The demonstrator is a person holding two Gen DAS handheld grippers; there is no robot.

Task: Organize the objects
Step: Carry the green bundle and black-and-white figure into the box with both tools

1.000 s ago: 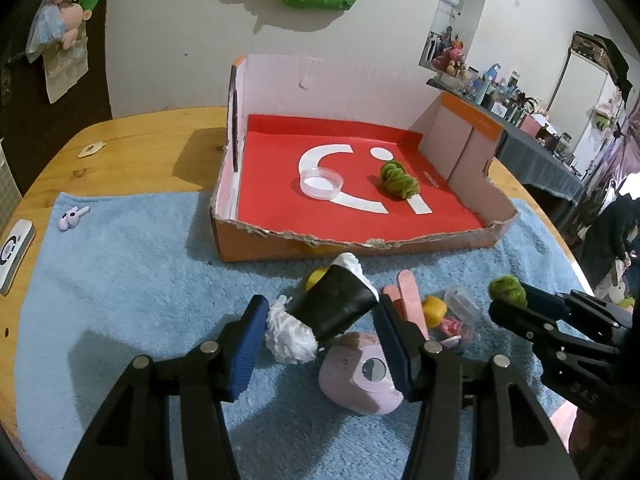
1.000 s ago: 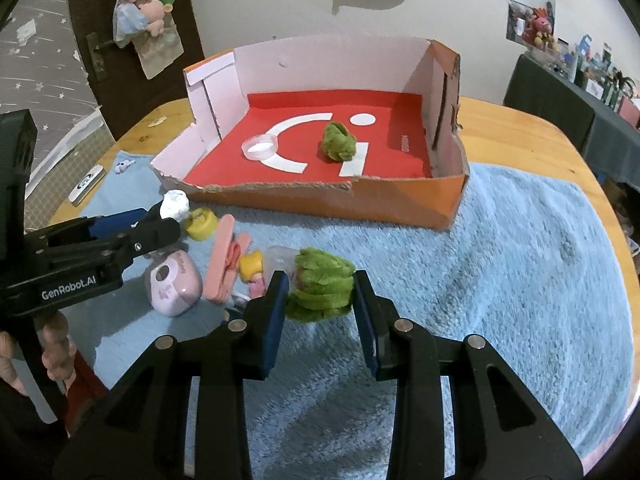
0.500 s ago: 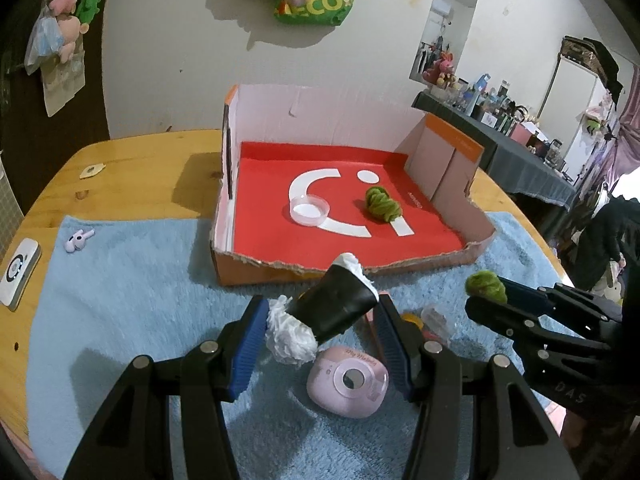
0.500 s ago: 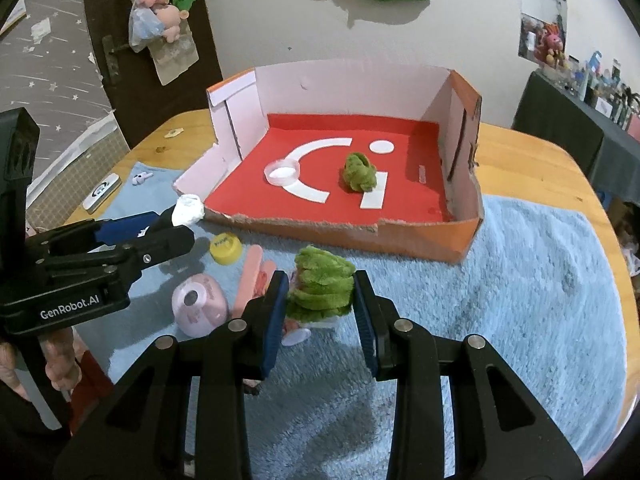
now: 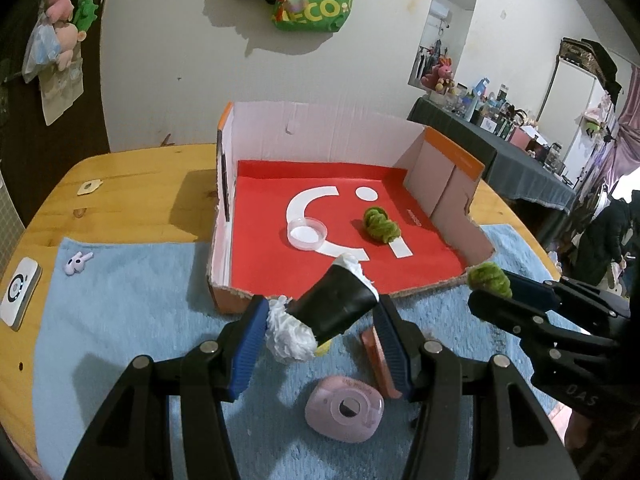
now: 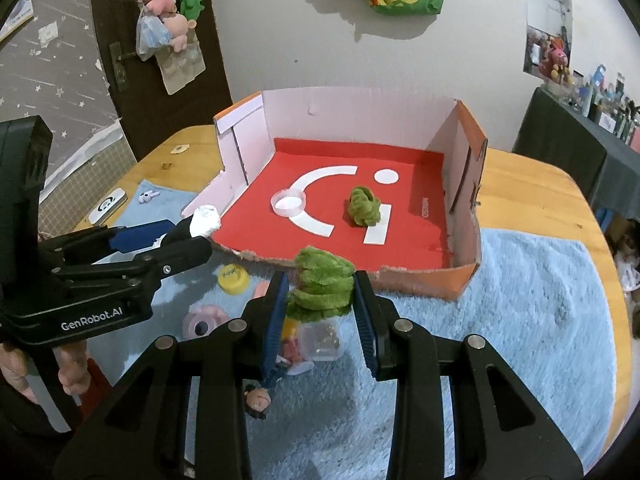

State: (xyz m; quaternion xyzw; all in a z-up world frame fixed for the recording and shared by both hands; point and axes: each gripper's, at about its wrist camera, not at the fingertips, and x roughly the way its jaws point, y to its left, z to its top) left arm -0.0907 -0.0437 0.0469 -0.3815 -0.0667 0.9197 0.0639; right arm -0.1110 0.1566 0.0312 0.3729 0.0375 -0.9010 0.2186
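My left gripper [image 5: 318, 312] is shut on a black roll with white fluffy ends [image 5: 328, 312], held above the blue towel just before the front wall of the cardboard box [image 5: 348, 136]. My right gripper [image 6: 320, 292] is shut on a green fuzzy roll [image 6: 322, 284], also held up near the box's front wall [image 6: 424, 280]. It shows at the right of the left wrist view [image 5: 490, 278]. Inside the box, on the red floor, lie a clear round lid [image 5: 307, 234] and another green fuzzy piece [image 5: 380, 226].
On the blue towel [image 6: 520, 320] lie a pink toy camera [image 5: 344, 410], a pink flat stick [image 5: 378, 360], a yellow cap [image 6: 233, 278], a clear small container [image 6: 320, 342] and a tiny doll head [image 6: 258, 400]. A white remote [image 5: 18, 292] and small bunny toy [image 5: 78, 262] lie at left.
Both grippers have lifted their held items off the towel and moved forward toward the box's front wall. The pink camera and other loose items stayed on the towel.
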